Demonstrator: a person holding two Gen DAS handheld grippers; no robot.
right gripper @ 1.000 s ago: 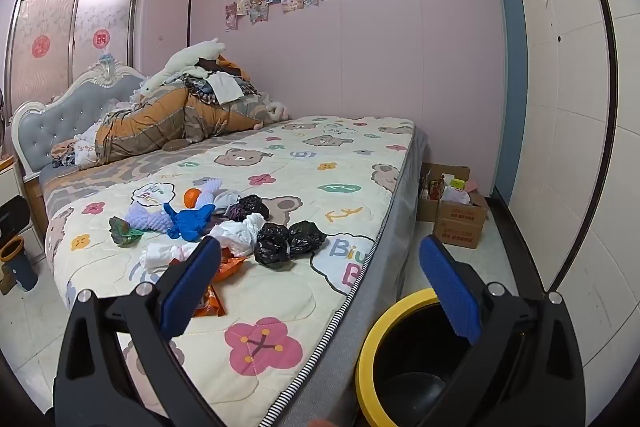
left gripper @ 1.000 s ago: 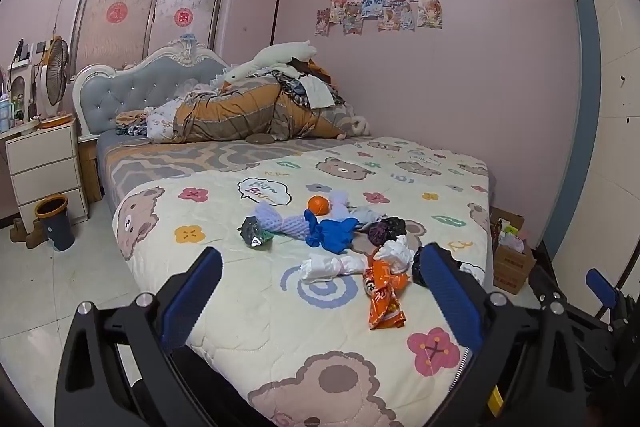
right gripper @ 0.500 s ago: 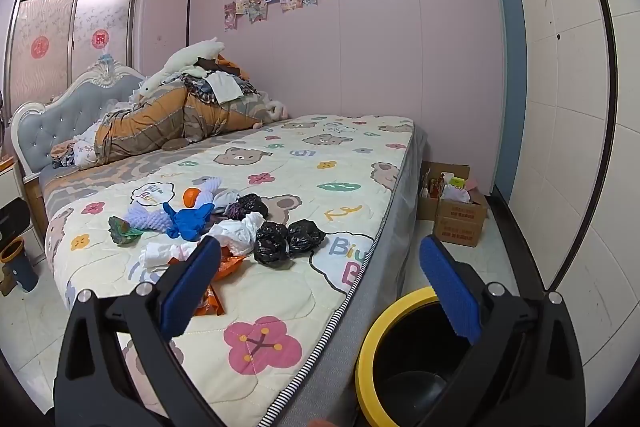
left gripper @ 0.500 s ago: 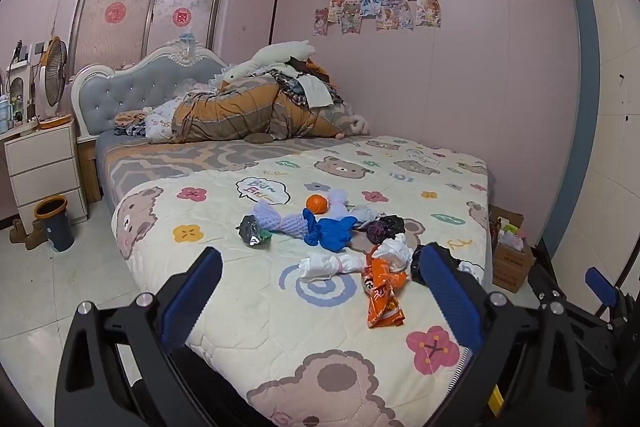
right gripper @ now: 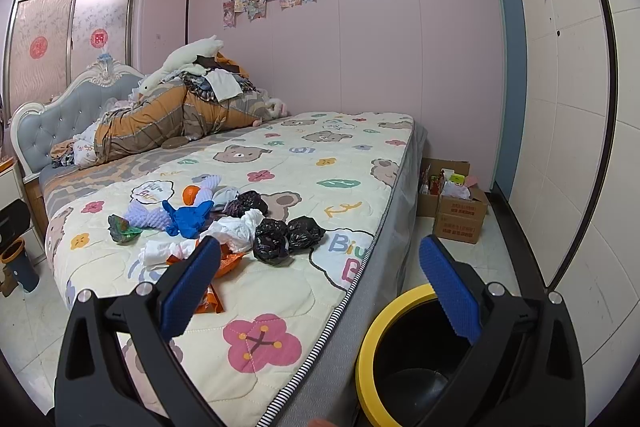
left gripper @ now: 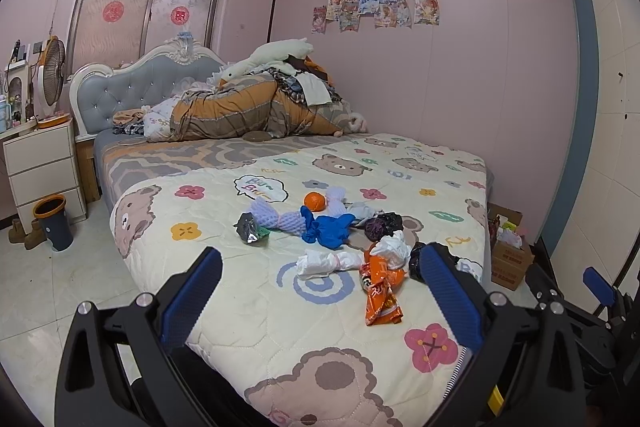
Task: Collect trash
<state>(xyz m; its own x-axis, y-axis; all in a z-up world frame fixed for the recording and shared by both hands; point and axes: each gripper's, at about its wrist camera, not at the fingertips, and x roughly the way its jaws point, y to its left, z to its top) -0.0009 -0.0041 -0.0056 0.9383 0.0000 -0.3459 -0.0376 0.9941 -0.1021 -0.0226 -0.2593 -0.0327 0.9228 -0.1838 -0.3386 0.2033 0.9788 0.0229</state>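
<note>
Hovering short of the bed [left gripper: 248, 311], both tongs, left [left gripper: 320, 297] and right [right gripper: 320, 291], gape empty; crumpled trash [right gripper: 272, 241] may slip free before reaching the bin [right gripper: 370, 339].

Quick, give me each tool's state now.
Left tool: open, holding nothing.
Right tool: open, holding nothing.

A bed [left gripper: 248, 307] with a bear-and-flower quilt carries a cluster of trash: an orange snack wrapper [left gripper: 380, 291], white crumpled tissue [left gripper: 326, 263], a blue glove [left gripper: 326, 229], black bags [right gripper: 286, 237], an orange ball [left gripper: 315, 201]. Heaped bedding [left gripper: 240, 111] lies by the headboard.
</note>
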